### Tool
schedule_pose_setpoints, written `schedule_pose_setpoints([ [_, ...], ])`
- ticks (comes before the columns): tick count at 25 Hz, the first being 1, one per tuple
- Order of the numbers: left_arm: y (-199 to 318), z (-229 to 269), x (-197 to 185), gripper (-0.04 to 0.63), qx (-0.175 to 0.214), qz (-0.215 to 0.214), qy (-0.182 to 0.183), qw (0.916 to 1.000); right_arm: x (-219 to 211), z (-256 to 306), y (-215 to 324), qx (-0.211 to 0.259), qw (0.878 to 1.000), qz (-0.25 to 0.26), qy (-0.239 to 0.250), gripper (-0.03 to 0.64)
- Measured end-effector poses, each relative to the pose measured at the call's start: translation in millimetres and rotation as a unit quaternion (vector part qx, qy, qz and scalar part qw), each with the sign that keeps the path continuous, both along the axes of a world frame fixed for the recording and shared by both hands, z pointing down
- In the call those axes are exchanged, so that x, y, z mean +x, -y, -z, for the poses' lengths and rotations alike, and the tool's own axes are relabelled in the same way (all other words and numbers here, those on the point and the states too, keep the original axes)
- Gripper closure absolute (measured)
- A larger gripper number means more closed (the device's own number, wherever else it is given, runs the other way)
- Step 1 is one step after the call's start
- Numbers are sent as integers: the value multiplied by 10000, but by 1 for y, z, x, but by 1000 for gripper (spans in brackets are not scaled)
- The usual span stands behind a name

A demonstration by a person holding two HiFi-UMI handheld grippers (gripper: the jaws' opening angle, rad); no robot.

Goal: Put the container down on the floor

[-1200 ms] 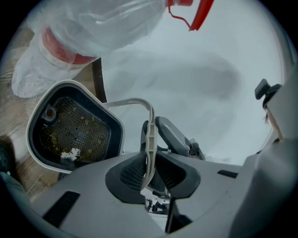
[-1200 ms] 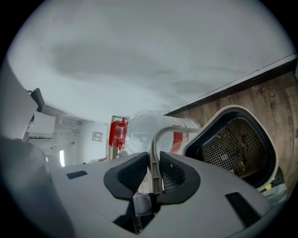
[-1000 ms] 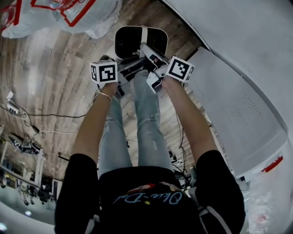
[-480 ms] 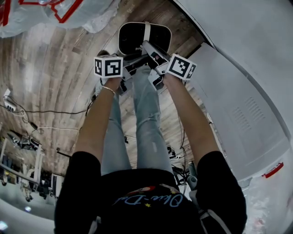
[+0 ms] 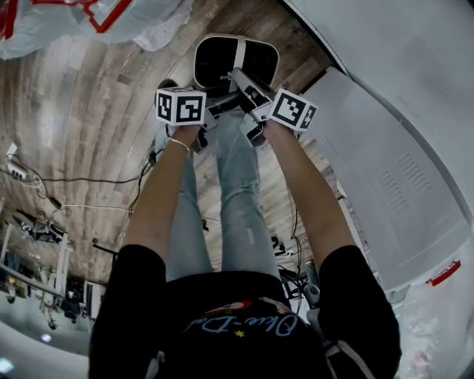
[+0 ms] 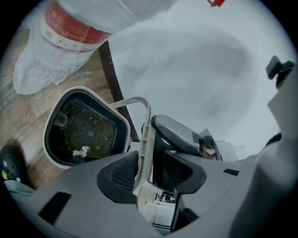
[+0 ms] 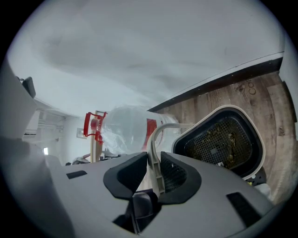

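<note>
The container (image 5: 201,65) is a white-rimmed tub with a dark mesh inside, low over the wood floor in front of the person's feet. I cannot tell if it touches the floor. Its white bail handle (image 6: 145,132) runs between the jaws of my left gripper (image 6: 146,172), which are opening. The handle leans on the left pad and stands clear of the right one. My right gripper (image 7: 155,174) holds the same handle (image 7: 156,153) with both pads against it, its jaws easing open. In the head view the left gripper (image 5: 216,105) and right gripper (image 5: 241,80) meet over the tub.
A clear plastic-wrapped bundle with red print (image 5: 89,18) lies on the wood floor (image 5: 89,96) beyond the tub. A white cabinet and wall (image 5: 385,170) run along the right. Cables (image 5: 44,181) trail at the left. The person's legs (image 5: 222,192) and a dark shoe (image 6: 9,162) are close by.
The container and both grippers have drifted a little up the head view, away from the person. The left gripper's cube has turned slightly.
</note>
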State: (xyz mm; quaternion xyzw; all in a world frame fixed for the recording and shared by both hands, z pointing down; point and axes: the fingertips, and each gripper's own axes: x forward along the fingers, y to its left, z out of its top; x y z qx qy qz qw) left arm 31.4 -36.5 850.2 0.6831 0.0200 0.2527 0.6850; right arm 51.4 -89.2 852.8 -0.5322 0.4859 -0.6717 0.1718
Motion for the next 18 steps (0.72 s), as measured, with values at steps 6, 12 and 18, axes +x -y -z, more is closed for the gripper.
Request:
schedule_pose_setpoints([
  [6, 11, -1, -12, 417, 85, 104, 114, 9998, -7, -1, 4, -28, 9999, 58, -141, 552],
  [12, 18, -10, -34, 413, 318, -2, 404, 9987, -16, 0, 10, -64, 9999, 43, -118, 525],
  [18, 18, -15, -52, 407, 365, -98, 563, 9977, -21, 2, 13, -97, 9997, 110, -208, 495],
])
